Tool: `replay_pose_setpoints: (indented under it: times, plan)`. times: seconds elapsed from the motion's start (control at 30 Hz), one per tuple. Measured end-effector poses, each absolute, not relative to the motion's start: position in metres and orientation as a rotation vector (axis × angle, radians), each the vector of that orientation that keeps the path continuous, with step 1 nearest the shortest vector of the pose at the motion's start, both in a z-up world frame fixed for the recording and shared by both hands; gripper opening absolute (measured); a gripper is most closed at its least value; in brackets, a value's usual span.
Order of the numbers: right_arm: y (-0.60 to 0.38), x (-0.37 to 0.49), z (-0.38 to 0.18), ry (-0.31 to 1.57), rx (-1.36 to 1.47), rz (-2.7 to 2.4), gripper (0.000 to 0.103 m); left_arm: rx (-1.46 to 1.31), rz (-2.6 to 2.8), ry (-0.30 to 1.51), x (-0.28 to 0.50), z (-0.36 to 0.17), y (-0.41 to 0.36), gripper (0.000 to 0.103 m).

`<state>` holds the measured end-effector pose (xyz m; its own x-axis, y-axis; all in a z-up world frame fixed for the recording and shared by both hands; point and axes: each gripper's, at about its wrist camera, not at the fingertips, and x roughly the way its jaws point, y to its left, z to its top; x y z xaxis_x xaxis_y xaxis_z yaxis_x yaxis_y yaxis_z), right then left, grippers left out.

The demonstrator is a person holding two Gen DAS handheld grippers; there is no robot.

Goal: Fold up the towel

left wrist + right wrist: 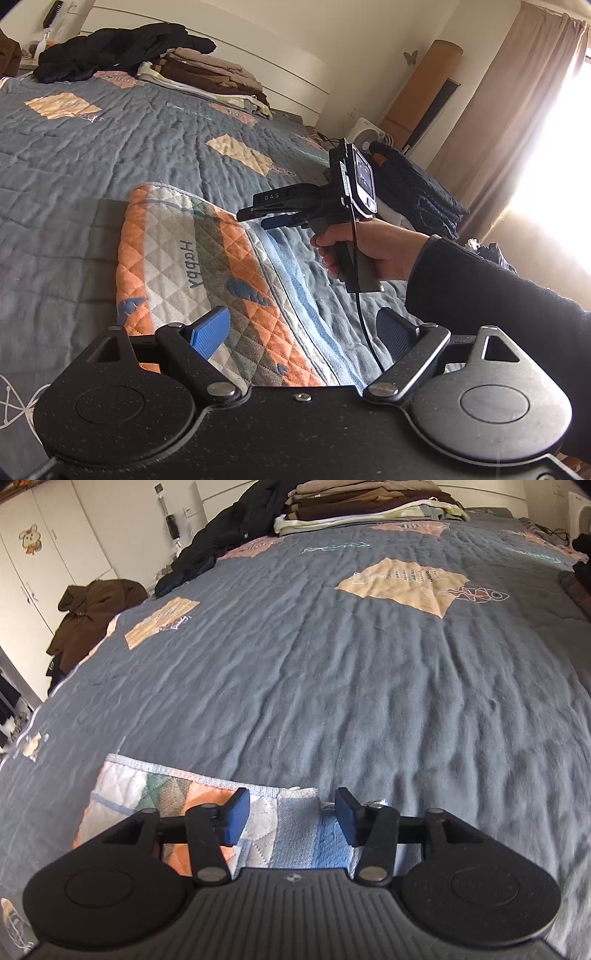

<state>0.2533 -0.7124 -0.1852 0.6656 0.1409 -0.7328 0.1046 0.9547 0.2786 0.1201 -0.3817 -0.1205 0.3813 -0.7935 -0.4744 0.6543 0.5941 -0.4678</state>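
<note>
Towel [207, 266] lies folded just under the half-spread, empty right gripper [291, 818], long axis running away from the wide-spread, empty left gripper [306, 332].

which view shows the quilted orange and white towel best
The left wrist view: the quilted orange and white towel lies folded on the bed, nearly its whole length visible. The right wrist view shows only its far edge.
</note>
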Motion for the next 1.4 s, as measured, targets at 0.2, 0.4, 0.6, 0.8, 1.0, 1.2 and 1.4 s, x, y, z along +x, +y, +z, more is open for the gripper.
replay_pose_setpoints:
  times: [0.2, 0.4, 0.6, 0.8, 1.0, 1.2, 1.4]
  plan:
    - [-0.708, 0.255, -0.186, 0.841, 0.314, 0.023, 0.040, -0.218, -0.931, 0.730, 0.120, -0.120, -0.382, 0.086]
    - [-0.713, 0.248, -0.179, 0.820, 0.360, 0.024, 0.009, -0.220, -0.928, 0.732, 0.120, -0.121, -0.382, 0.086]
    - [-0.720, 0.234, -0.159, 0.744, 0.389, 0.011, 0.007, -0.216, -0.924, 0.735, 0.121, -0.122, -0.382, 0.086]
    - [-0.730, 0.235, -0.159, 0.753, 0.343, -0.039, 0.006, -0.208, -0.926, 0.734, 0.122, -0.123, -0.383, 0.086]
    - [-0.727, 0.248, -0.180, 0.812, 0.274, -0.057, 0.009, -0.199, -0.915, 0.749, 0.123, -0.126, -0.383, 0.086]
    - [-0.718, 0.237, -0.179, 0.824, 0.269, -0.036, 0.021, -0.199, -0.907, 0.745, 0.125, -0.124, -0.381, 0.086]
    - [-0.707, 0.178, -0.152, 0.821, 0.272, 0.068, 0.041, -0.214, -0.909, 0.726, 0.123, -0.119, -0.378, 0.086]
